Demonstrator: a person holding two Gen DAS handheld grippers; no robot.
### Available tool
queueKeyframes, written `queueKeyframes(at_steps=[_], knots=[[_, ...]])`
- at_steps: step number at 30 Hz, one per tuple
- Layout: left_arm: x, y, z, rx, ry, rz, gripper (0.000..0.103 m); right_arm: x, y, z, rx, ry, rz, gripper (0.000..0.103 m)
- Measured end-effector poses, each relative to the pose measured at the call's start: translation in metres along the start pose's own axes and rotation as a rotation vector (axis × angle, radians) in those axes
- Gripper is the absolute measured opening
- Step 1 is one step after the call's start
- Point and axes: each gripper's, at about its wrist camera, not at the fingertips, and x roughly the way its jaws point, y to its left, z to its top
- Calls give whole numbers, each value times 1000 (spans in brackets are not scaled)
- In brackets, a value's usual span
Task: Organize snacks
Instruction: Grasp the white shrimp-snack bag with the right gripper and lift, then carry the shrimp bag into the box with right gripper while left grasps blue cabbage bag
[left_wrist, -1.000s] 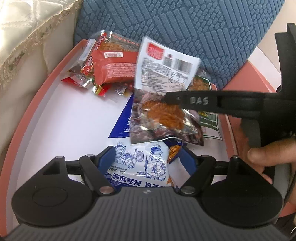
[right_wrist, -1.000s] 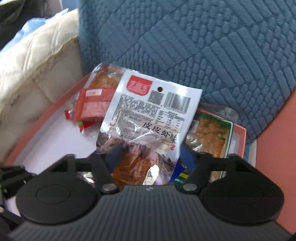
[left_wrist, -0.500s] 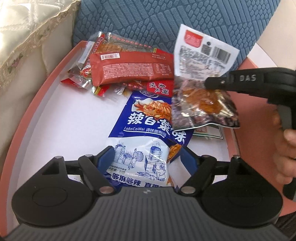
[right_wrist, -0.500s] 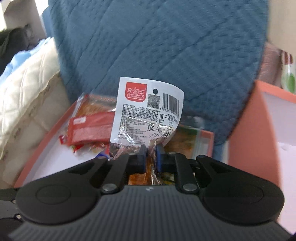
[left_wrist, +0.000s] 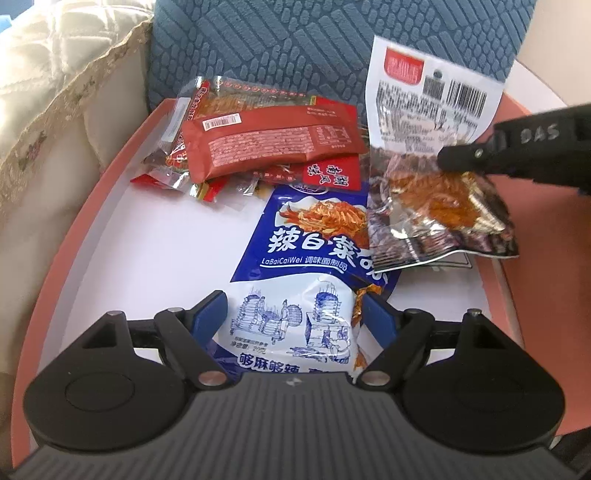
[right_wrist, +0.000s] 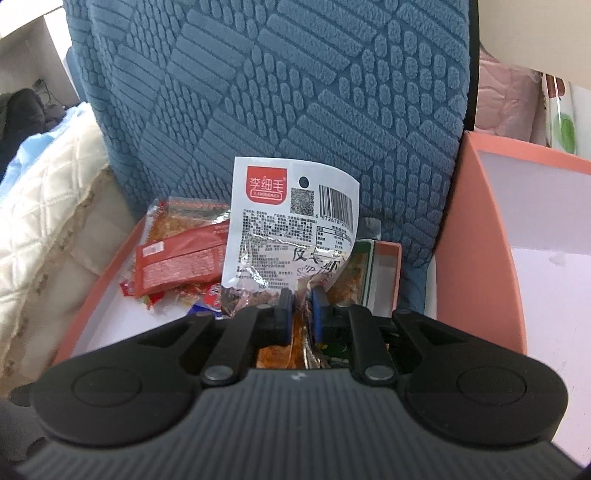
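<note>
1. Right tool (right_wrist: 301, 310): clenched on the white snack packet (right_wrist: 291, 236), held above the pink box (left_wrist: 92, 206) at its 3 o'clock edge.
2. Left tool (left_wrist: 295, 317): released, its fingers either side of the blue snack bag (left_wrist: 314, 254) lying in the box.
3. Red packets (left_wrist: 266, 144): piled at 12 o'clock.

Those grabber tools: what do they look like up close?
Each is matte black plastic with a ribbed body, two round discs and silver pivot pins. The left gripper and right gripper have blue finger pads. Pale letters "DAS" mark the right one's side. No cables or sleeves show.
</note>
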Motion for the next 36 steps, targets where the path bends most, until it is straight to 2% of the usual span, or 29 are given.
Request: queueKeyframes(at_steps=[3, 5, 8, 14, 18, 21, 30, 36], knots=[[0, -1, 0, 5, -4, -1, 73, -9, 3, -2, -5, -13, 12, 14], [-2, -1, -1, 8, -5, -18, 58, -11, 3, -3, -3, -13, 11, 14], [-4, -3, -1, 5, -5, -31, 46, -15, 3, -7, 1, -17, -1, 14], [-14, -2, -3, -9, -20, -51, 28, -30, 6, -17, -2, -32, -23, 14], [-23, 5, -4, -58, -25, -82, 24, -41, 11, -27, -16, -44, -40, 14], [-34, 7, -4, -57, -51, -57, 22, -48, 15, -33, -25, -51, -48, 14], [-82, 12, -2, -119, -110, -57, 17, -73, 16, -54, -4, -47, -61, 14], [-110, 11, -2, -122, -131, -62, 13, -102, 18, -54, -16, -83, -69, 14]])
